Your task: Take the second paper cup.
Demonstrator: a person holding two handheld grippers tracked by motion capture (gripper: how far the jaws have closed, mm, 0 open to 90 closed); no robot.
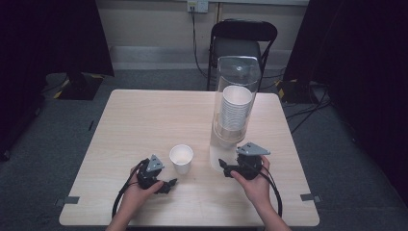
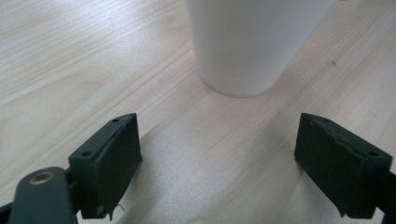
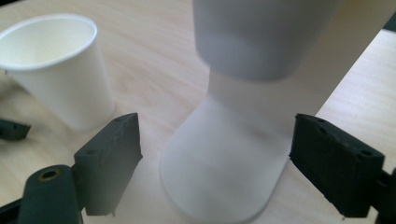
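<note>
A single white paper cup [image 1: 181,158] stands upright on the wooden table [image 1: 144,120], in front of a tall clear cup dispenser [image 1: 233,108] holding a stack of white cups [image 1: 235,113]. My left gripper [image 1: 169,185] rests low on the table just left of and nearer than the cup, jaws open. In the left gripper view the cup [image 2: 250,42] stands a short way beyond the left gripper [image 2: 233,158]. My right gripper [image 1: 223,167] is open beside the dispenser's base. The right gripper view has that frosted white base [image 3: 226,163] between the open jaws and the cup [image 3: 56,65] at left.
A black folding chair [image 1: 240,43] stands behind the table's far edge. Cables trail over the grey carpet [image 1: 312,110] at right. Dark curtains hang at both sides. The table's far left half is bare wood.
</note>
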